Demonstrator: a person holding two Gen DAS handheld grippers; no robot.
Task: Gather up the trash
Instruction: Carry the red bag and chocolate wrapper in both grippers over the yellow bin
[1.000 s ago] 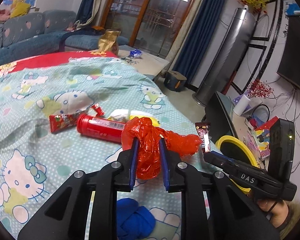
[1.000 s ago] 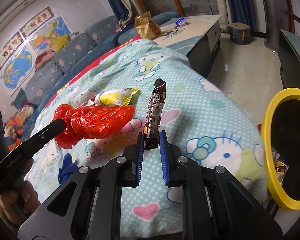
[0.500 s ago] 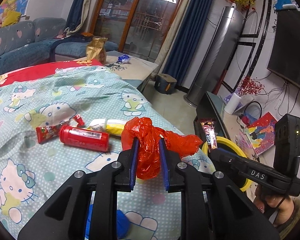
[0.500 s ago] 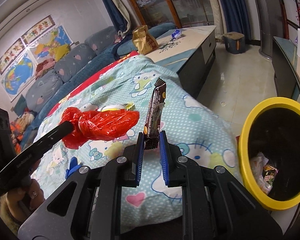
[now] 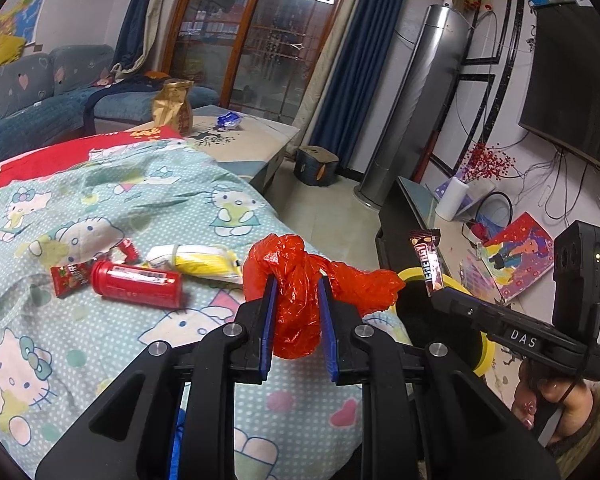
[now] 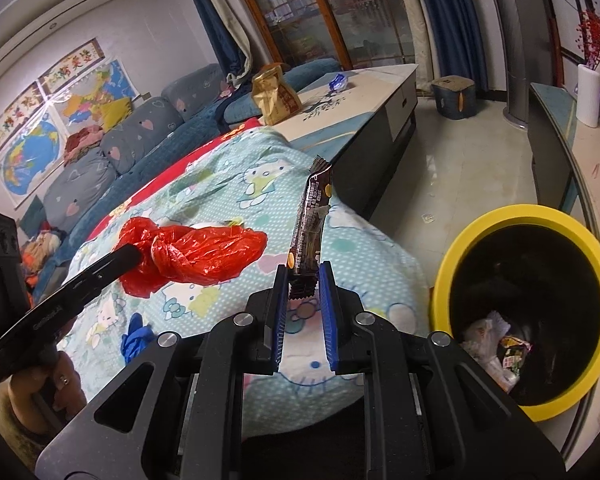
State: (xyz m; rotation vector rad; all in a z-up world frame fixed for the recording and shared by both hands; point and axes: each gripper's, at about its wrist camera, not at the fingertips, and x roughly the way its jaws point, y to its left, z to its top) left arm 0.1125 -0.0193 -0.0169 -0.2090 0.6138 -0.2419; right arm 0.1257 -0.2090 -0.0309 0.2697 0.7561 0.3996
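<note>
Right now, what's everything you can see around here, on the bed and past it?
red plastic bag: one, red, held off the bed in the left tongs
chocolate bar wrapper: one, dark brown, upright in the right tongs
bin: one, yellow rim, black inside, on the floor by the bed, some rubbish in it
red tube: one, red, lying on the bedspread
red sachet: one, red, beside the tube
yellow-white packet: one, next to the tube
blue cloth: one, blue, near the bed's edge
bedspread: one, pale blue with cartoon cats
gold bag: one, on the low table
sofa: grey-blue, along the wall
left tongs: black, blue pads, shut on the bag
right tongs: black, blue pads, shut on the wrapper
</note>
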